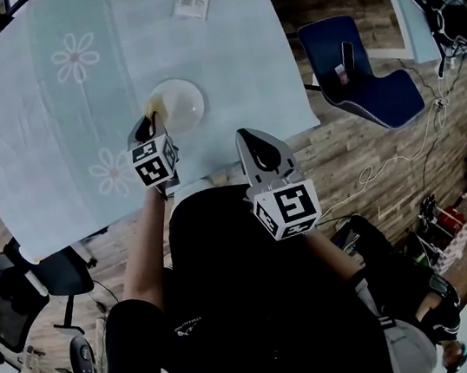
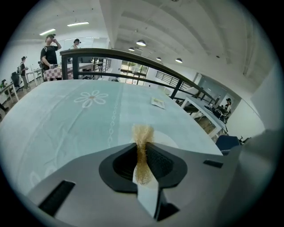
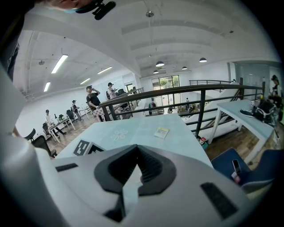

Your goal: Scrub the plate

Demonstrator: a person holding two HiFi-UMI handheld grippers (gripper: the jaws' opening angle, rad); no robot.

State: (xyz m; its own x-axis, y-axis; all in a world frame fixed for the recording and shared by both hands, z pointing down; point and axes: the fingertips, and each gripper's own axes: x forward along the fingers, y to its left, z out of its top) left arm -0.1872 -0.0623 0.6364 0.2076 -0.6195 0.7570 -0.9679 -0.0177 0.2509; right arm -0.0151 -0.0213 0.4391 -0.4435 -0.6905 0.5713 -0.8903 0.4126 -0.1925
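A white plate lies on the pale blue tablecloth near the table's front edge. My left gripper hovers at the plate's near left rim, shut on a golden scrubber whose tuft sticks out over the plate. In the left gripper view the scrubber is pinched between the jaws of the left gripper, with the plate just beyond. My right gripper hangs at the table's front edge, right of the plate, shut and empty. The right gripper shows closed jaws with nothing between them.
A yellow-and-white packet lies at the table's far side. A blue chair holding a phone stands to the right. A black office chair is at the near left. A railing runs behind the table.
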